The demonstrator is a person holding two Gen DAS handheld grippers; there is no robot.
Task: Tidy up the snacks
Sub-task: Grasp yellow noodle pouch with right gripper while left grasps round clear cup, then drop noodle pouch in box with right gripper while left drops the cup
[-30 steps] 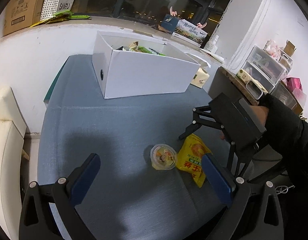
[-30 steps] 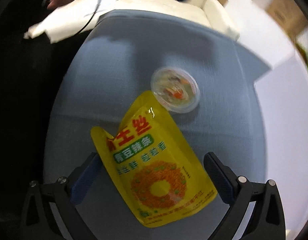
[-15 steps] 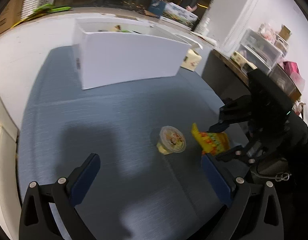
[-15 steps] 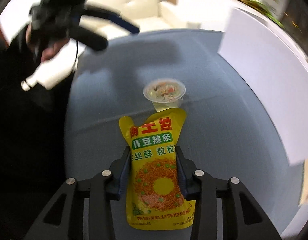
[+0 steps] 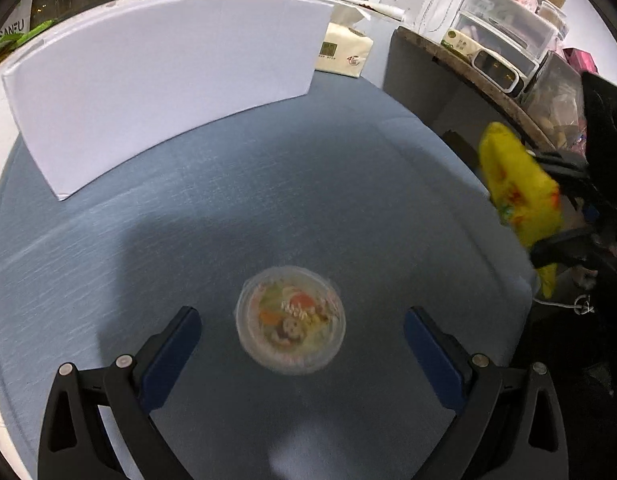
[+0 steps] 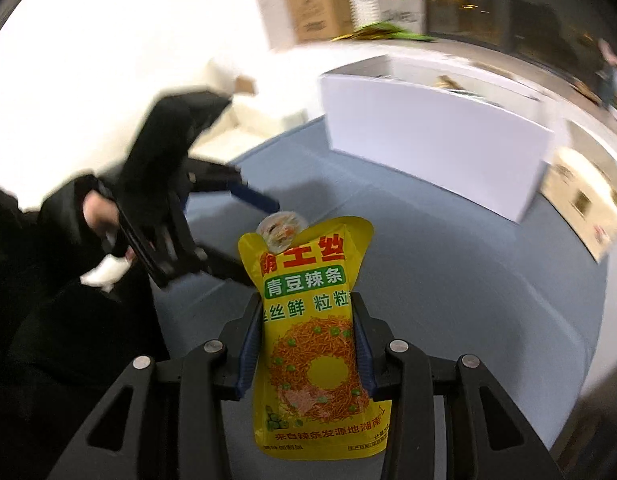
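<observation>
My right gripper [image 6: 306, 316] is shut on a yellow snack pouch [image 6: 314, 340] and holds it lifted above the blue tabletop; the pouch also shows at the right in the left wrist view [image 5: 516, 188]. My left gripper [image 5: 302, 332] is open, its blue pads on either side of a clear sealed snack cup [image 5: 291, 327] that sits on the table. The cup peeks out behind the pouch top in the right wrist view [image 6: 282, 228]. A white open box [image 5: 164, 80] with snacks inside stands at the back of the table [image 6: 436, 136].
A tissue pack [image 5: 342, 52] sits beside the box's right end. Shelving with plastic drawers [image 5: 504, 40] stands at the right. A cream sofa [image 6: 236, 128] lies beyond the table's far side. The blue table [image 5: 308, 184] has a rounded edge.
My right gripper has lifted the yellow pouch off the table and away from the cup. My left gripper has moved in over the cup, which now lies between its open fingers.
</observation>
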